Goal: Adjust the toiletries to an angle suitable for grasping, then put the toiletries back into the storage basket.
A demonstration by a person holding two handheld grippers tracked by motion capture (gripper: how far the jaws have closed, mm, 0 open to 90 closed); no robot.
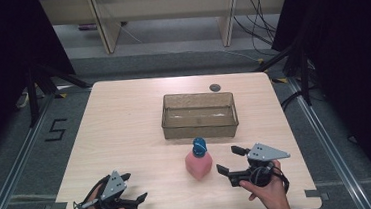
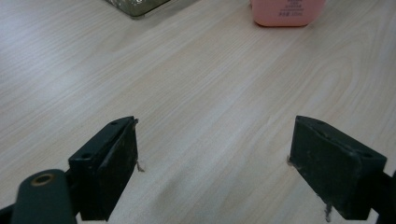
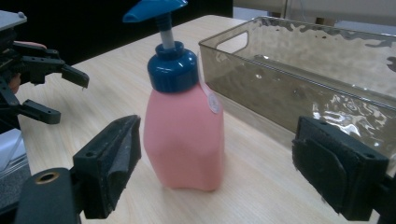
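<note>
— Where's the pink pump bottle point(image 1: 198, 163) right now?

— Standing upright on the counter point(image 1: 125, 124), just in front of the smoked plastic bin point(image 1: 200, 127), near its front wall but not touching it. The right tongs point(image 1: 226, 161) are just beside the bottle, jaws spread wide and holding nothing; in the right gripper view the bottle point(image 3: 183, 133) sits between and ahead of them.

— How would you take it?

— My judgement: slide in level so the pads close on the flat pink body, below the blue cap point(image 3: 172, 68). The pump head point(image 3: 153, 9) is thin and would likely twist. Squeeze gently; the body looks like soft plastic and could bulge or slip.

— And the left tongs point(image 1: 140, 199)?

— Also wide open and empty, well away from the bottle toward the counter's near edge. Their own view looks over bare wood, with the bottle's base point(image 2: 287, 11) far ahead.

— Anything in the bin?

— It looks empty to me; through the rippled walls point(image 3: 299, 88) I see only reflections on its floor.
</note>
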